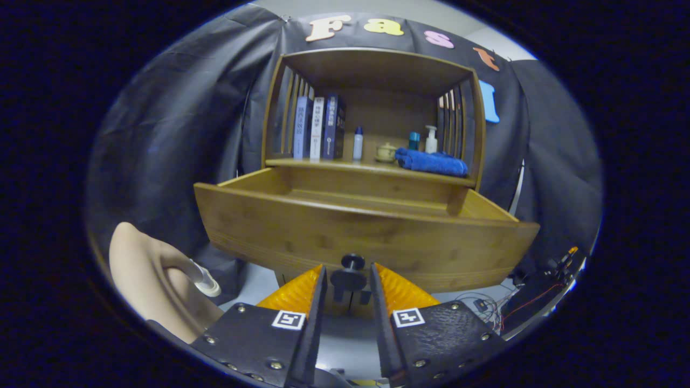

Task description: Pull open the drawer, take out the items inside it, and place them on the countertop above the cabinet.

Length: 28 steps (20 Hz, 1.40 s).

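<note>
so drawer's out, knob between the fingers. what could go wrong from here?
1. The gripper fingers flank the knob without clearly pressing; they could snag it when withdrawing.
2. The drawer front hides the inside, so reaching in goes blind.
3. The countertop already holds bottles and a blue towel; placing may topple something.

Warm wood all over the cabinet [377,70], a smooth satin finish with faint grain on the drawer [302,226] front. The knob [352,263] is dark and matt, sitting between the gripper [347,277] fingers, which stand apart and press on nothing. On the countertop [345,163], a soft fuzzy cloth towel [431,161] by the right edge, glossy plastic bottles [430,139] behind it, paper-covered books [318,128] at the left edge.
</note>
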Available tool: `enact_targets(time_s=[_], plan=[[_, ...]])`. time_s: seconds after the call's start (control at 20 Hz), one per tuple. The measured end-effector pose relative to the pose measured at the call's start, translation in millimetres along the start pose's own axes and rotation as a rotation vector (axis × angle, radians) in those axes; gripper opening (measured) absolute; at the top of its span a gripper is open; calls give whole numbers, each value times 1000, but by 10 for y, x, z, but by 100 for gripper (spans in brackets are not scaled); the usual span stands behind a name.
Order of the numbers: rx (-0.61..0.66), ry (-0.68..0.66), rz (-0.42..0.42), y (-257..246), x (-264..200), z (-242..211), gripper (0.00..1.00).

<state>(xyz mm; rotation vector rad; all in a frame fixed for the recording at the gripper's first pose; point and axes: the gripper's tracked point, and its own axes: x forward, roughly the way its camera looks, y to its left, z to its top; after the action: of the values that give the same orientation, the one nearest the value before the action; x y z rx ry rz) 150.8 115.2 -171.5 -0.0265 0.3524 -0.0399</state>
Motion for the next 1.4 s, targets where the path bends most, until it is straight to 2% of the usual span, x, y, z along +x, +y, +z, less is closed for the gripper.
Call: enact_targets(time_s=[0.3, 0.75, 0.95, 1.15, 1.4], plan=[[-21, -173, 22, 9, -220, 754, 45], [-38, -326, -46, -372, -85, 1635, 45], [-59, -318, -49, -443, 114, 1794, 44], [-37, -253, -26, -473, 361, 1820, 44], [-15, -195, -40, -613, 640, 1840, 45]])
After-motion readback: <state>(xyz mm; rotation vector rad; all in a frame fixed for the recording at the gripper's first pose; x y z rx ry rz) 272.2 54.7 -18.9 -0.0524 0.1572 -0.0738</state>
